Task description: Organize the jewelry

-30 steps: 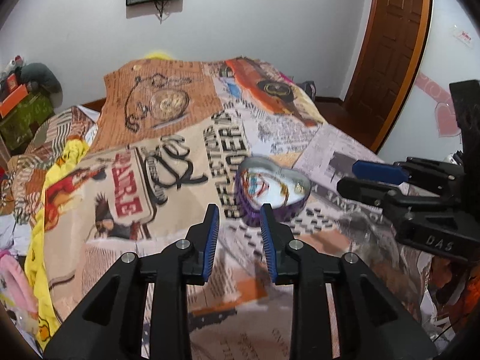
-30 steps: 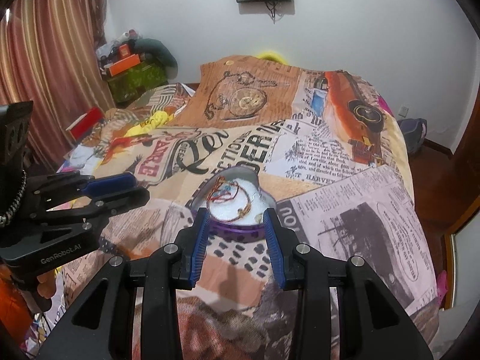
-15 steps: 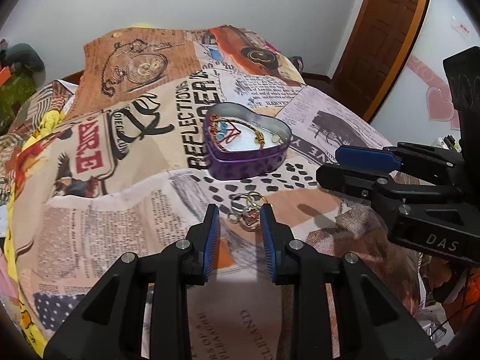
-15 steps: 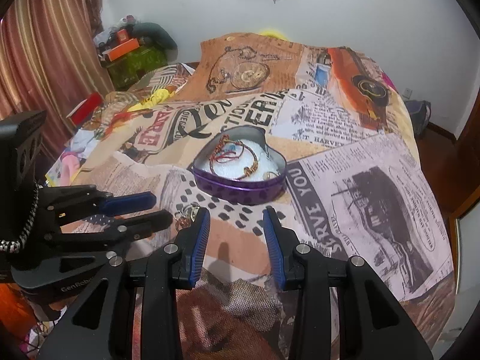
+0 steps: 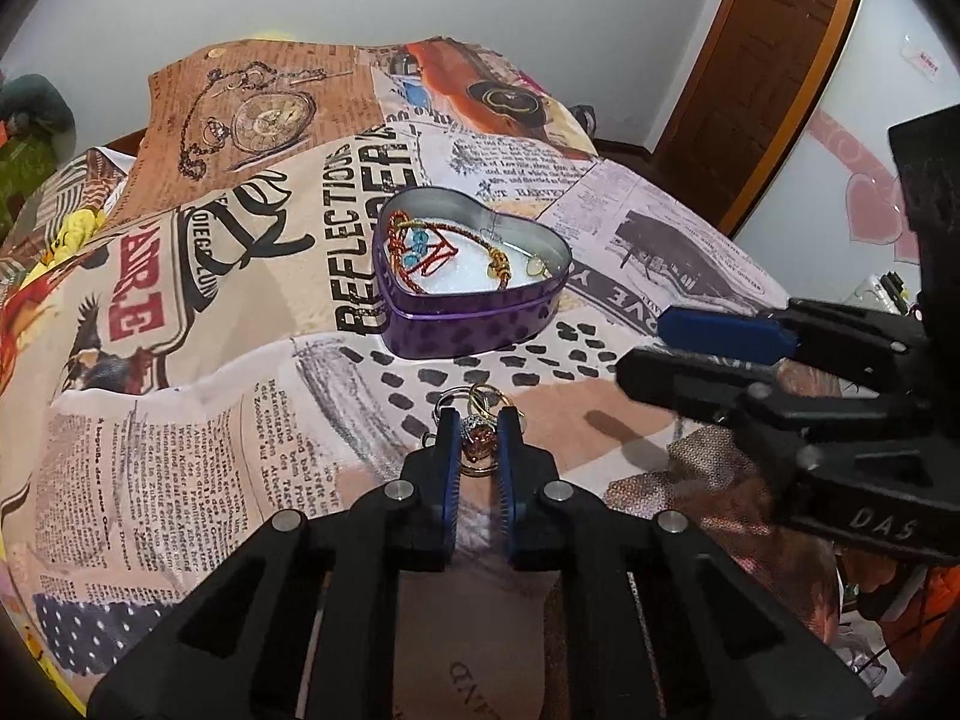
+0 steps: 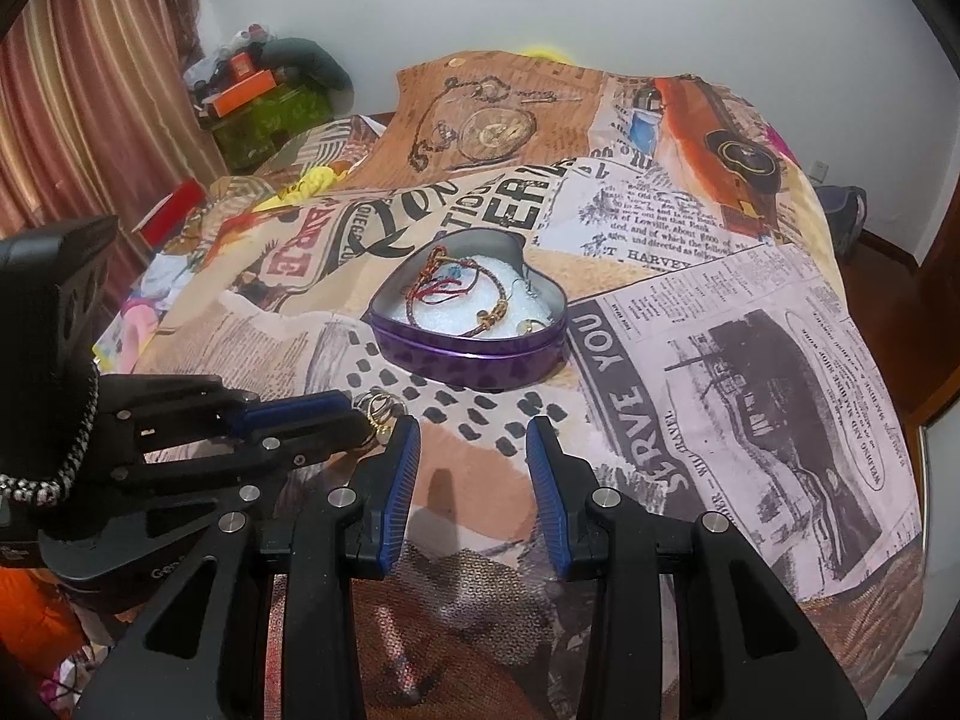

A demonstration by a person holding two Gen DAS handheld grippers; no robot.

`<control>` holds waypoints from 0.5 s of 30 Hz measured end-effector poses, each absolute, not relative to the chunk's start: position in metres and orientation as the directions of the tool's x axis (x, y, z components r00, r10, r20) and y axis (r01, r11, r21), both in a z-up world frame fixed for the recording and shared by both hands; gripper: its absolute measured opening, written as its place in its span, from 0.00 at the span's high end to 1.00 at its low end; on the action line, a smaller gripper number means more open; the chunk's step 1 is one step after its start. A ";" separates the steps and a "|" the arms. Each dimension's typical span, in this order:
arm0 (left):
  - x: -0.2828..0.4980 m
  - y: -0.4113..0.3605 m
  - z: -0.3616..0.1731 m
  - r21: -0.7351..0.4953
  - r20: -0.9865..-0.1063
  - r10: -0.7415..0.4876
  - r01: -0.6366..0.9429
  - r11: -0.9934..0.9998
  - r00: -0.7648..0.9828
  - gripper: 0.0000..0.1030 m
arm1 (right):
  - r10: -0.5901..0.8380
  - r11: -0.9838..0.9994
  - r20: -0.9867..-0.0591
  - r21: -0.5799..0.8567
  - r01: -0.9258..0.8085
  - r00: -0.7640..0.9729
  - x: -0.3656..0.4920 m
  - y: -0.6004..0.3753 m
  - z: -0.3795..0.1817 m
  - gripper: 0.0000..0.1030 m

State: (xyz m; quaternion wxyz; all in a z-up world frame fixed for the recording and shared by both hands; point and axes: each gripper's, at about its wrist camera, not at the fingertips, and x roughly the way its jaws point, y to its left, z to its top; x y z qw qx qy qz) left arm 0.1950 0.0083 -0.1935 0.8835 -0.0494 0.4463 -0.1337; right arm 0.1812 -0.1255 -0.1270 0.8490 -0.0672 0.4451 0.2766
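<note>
Fingers of the left gripper (image 5: 475,438) are closing around a cluster of rings (image 5: 478,443) on the bedspread (image 5: 180,480); right gripper (image 6: 474,450) fingers spread, empty; purple heart tin (image 5: 474,330) just beyond holds bracelets (image 5: 432,252)

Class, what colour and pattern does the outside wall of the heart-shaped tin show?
Purple with darker spots on the heart-shaped tin; clearest in the left wrist view.
</note>
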 end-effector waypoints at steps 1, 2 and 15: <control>0.194 0.009 -0.192 -0.202 -0.772 -0.276 0.190 0.961 0.573 0.90 | 0.412 0.836 -0.794 0.133 -0.532 0.448 0.181 -0.125 -0.128 0.68; 0.193 0.010 -0.190 -0.200 -0.768 -0.272 0.187 0.962 0.580 0.90 | 0.414 0.833 -0.795 0.134 -0.536 0.445 0.181 -0.124 -0.128 0.68; 0.181 0.042 -0.171 -0.188 -0.722 -0.221 0.121 0.975 0.656 0.90 | 0.403 0.802 -0.825 0.109 -0.588 0.397 0.186 -0.095 -0.140 0.68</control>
